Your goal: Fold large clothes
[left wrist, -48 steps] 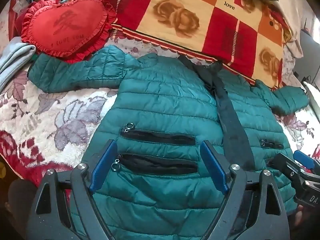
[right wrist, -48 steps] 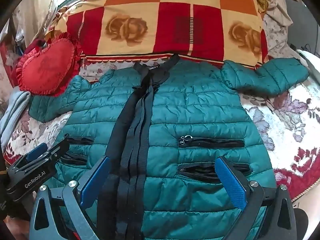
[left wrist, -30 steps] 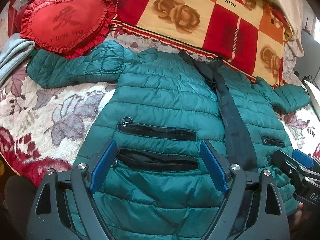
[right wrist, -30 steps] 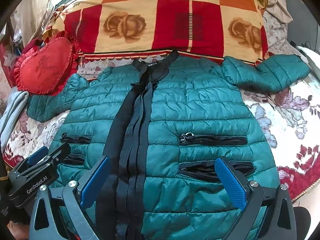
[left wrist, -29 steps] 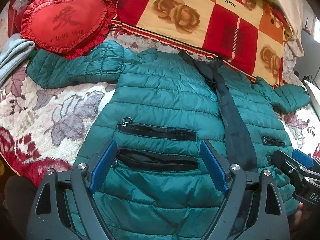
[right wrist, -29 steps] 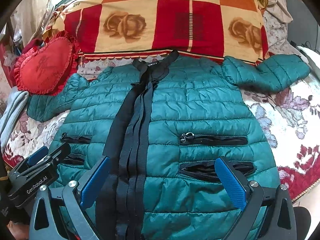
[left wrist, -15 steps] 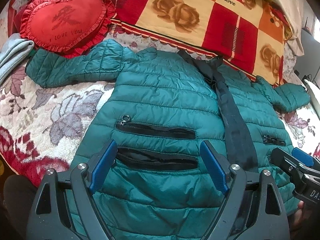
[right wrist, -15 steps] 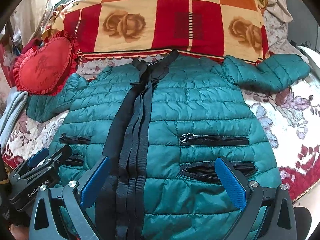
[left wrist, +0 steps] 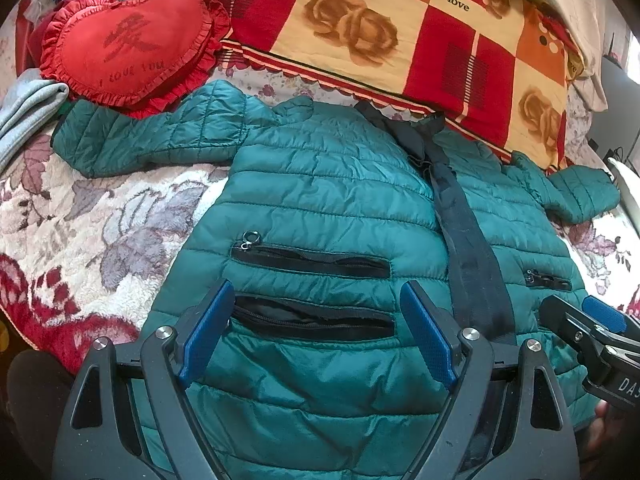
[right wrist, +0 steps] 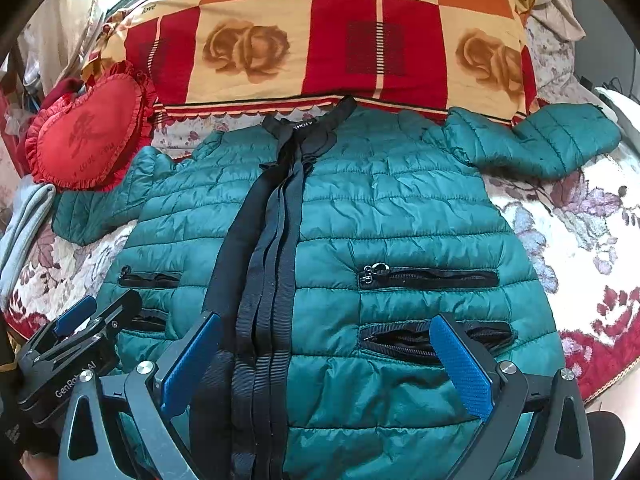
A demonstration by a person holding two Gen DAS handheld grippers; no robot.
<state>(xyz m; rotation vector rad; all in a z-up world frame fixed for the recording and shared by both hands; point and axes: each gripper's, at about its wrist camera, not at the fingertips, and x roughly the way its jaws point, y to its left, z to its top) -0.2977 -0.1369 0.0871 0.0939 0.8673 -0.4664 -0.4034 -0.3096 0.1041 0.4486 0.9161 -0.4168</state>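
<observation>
A teal quilted puffer jacket (left wrist: 328, 200) lies flat, front up, on the bed, with both sleeves spread out; it also shows in the right wrist view (right wrist: 392, 216). A black placket strip (right wrist: 272, 248) runs down its middle, and black zip pockets sit on each side. My left gripper (left wrist: 316, 328) is open and empty, above the jacket's lower left part by the lower pocket (left wrist: 312, 320). My right gripper (right wrist: 324, 356) is open and empty, above the lower hem right of the placket. Each gripper shows at the edge of the other's view.
A floral fleece blanket (left wrist: 100, 216) covers the bed. A red heart-shaped pillow (left wrist: 128, 48) lies by the left sleeve. A red and orange checked quilt (right wrist: 340, 40) lies behind the collar. Grey folded cloth (left wrist: 24, 108) lies at the far left.
Both grippers have drifted slightly lower and nearer over the jacket's hem. The jacket itself has not moved. Both grippers stay open.
</observation>
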